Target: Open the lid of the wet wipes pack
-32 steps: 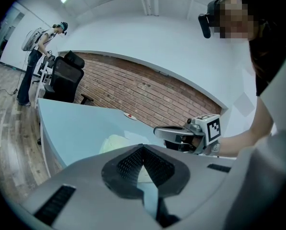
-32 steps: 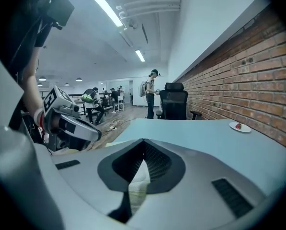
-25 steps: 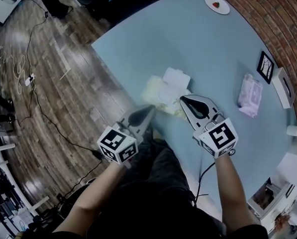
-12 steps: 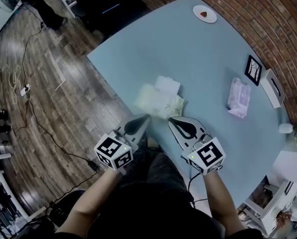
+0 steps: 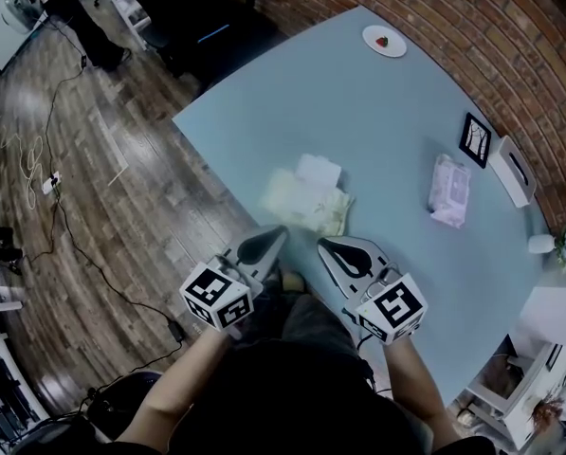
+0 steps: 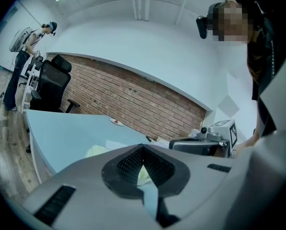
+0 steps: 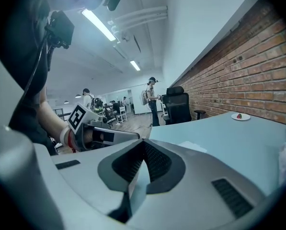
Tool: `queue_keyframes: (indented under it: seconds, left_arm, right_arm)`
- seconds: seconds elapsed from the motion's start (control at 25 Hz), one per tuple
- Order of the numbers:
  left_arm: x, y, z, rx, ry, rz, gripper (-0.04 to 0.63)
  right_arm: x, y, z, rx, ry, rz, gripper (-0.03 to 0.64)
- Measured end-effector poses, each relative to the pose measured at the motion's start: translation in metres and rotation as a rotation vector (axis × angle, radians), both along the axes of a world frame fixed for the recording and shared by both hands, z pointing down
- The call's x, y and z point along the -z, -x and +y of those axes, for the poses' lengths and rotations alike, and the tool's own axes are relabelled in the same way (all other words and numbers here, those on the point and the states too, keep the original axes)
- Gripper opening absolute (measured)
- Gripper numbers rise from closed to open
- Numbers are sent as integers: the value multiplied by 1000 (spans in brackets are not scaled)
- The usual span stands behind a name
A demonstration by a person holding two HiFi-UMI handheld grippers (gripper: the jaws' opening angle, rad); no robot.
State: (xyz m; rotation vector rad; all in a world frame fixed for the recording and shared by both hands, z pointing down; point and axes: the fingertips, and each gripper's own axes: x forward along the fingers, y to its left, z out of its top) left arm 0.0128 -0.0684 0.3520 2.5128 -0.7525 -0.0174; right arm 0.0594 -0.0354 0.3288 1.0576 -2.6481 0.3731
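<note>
The wet wipes pack [image 5: 306, 200], pale yellow-green, lies near the front corner of the blue table [image 5: 387, 112]. Its white lid [image 5: 318, 171] is flipped open toward the far side. My left gripper [image 5: 279, 232] hangs just off the table's near edge, short of the pack, shut and empty. My right gripper [image 5: 323, 245] is beside it, also shut with nothing in it, a little short of the pack. In the left gripper view the jaw tips [image 6: 143, 148] meet, with the pack [image 6: 97, 151] beyond them. The right gripper view shows shut jaws [image 7: 143, 142] and the white lid [image 7: 193, 146] ahead.
A pink wipes pack [image 5: 450, 190], a framed picture [image 5: 474, 140], a white box [image 5: 513, 171] and a white cup [image 5: 540, 245] sit along the right by the brick wall. A small plate [image 5: 384, 41] is at the far end. An office chair [image 5: 207, 17] stands beyond; cables lie on the wood floor.
Both grippers have drawn back from the wipes pack toward the person. The right gripper, which was beside the pack, now stands apart from it. The lid stays open.
</note>
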Motion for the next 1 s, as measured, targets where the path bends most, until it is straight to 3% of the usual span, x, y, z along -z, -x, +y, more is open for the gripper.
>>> queue_keyframes:
  seconds: [0.64, 1.0]
  left_arm:
    - [20, 3, 4, 1, -18, 35, 14]
    - [11, 12, 11, 8, -8, 10, 14]
  right_arm:
    - [8, 15, 16, 48, 15, -42, 18]
    - [3, 31, 17, 86, 25, -55, 20]
